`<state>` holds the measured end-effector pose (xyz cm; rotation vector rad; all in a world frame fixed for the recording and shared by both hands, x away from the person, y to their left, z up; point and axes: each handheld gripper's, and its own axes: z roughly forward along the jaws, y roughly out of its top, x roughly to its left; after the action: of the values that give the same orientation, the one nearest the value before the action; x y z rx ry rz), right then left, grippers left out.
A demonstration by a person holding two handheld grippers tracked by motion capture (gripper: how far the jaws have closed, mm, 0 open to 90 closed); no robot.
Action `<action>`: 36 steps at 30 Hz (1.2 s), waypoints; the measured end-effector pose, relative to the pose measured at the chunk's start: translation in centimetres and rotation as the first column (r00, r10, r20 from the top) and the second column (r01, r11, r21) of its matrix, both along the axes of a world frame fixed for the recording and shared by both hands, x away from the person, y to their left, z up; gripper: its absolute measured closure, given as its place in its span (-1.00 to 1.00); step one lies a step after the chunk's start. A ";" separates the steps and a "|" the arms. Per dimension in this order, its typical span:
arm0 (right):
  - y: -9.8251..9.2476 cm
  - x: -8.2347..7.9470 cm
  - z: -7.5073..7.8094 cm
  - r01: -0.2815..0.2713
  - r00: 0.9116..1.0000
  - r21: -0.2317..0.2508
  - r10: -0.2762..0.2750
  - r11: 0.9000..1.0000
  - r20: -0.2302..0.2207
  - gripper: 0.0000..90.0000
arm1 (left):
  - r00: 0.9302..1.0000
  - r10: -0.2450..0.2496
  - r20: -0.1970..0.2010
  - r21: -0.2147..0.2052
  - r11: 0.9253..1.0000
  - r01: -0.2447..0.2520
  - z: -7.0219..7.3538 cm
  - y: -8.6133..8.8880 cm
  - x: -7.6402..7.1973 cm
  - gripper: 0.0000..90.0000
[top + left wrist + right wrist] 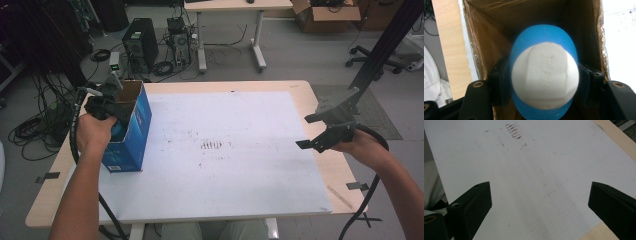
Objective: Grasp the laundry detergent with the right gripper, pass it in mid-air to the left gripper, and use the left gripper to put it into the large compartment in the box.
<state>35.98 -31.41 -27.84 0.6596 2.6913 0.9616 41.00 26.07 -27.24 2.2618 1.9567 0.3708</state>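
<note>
A blue box [134, 134] with brown cardboard inside [499, 30] stands open-topped at the left of the table. My left gripper [116, 112] reaches into its opening. In the left gripper view this gripper [545, 81] is shut on a round blue thing with a white embossed end [545, 75], a black pad pressing each side. I cannot tell what the thing is. My right gripper [305, 131] hovers at the table's right side, open, with nothing between its jaws; beneath this gripper [539, 202] lies the bare white sheet [529, 177].
A white sheet [225, 165] with dark smudges [211, 145] covers most of the wooden table [55, 195]. On the floor beyond are a computer tower [140, 42], loose cables [35, 130], a second table [235, 6], a cardboard box [325, 17] and a chair base [375, 57].
</note>
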 end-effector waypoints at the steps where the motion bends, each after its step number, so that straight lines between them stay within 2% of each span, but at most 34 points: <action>1: 0.0 0.0 0.0 0.000 1.000 0.001 0.000 1.000 -0.002 -0.90 | 1.000 -0.001 0.001 -0.001 1.000 0.001 0.0 0.0 0.0 -0.16; 6: 0.0 0.0 -0.3 -0.003 1.000 -0.001 0.003 1.000 -0.005 -0.90 | 1.000 -0.006 -0.005 -0.019 1.000 0.006 0.1 0.1 0.1 -0.21; 10: 0.0 -0.1 -0.4 -0.002 1.000 -0.002 0.002 1.000 -0.011 -0.90 | 1.000 -0.007 0.006 -0.021 1.000 0.007 0.7 0.3 0.0 -0.35; 21: 0.1 -0.3 -0.1 -0.002 1.000 0.002 0.002 1.000 -0.006 -0.90 | 0.999 -0.013 0.042 -0.030 0.999 0.014 2.5 0.1 -0.4 -0.45; 31: -0.4 -0.7 0.2 0.008 1.000 0.008 -0.008 1.000 0.000 -0.90 | 0.996 -0.039 0.084 -0.017 0.999 0.040 5.5 -0.6 -1.0 -0.57; 36: -0.5 -0.8 0.5 0.006 1.000 0.009 -0.006 1.000 0.006 -0.90 | 0.992 -0.072 0.103 -0.013 0.997 0.074 7.1 -1.5 -1.5 -0.63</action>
<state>35.17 -31.86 -27.39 0.6648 2.6796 0.9738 39.49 24.60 -20.16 2.2493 1.8162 0.4506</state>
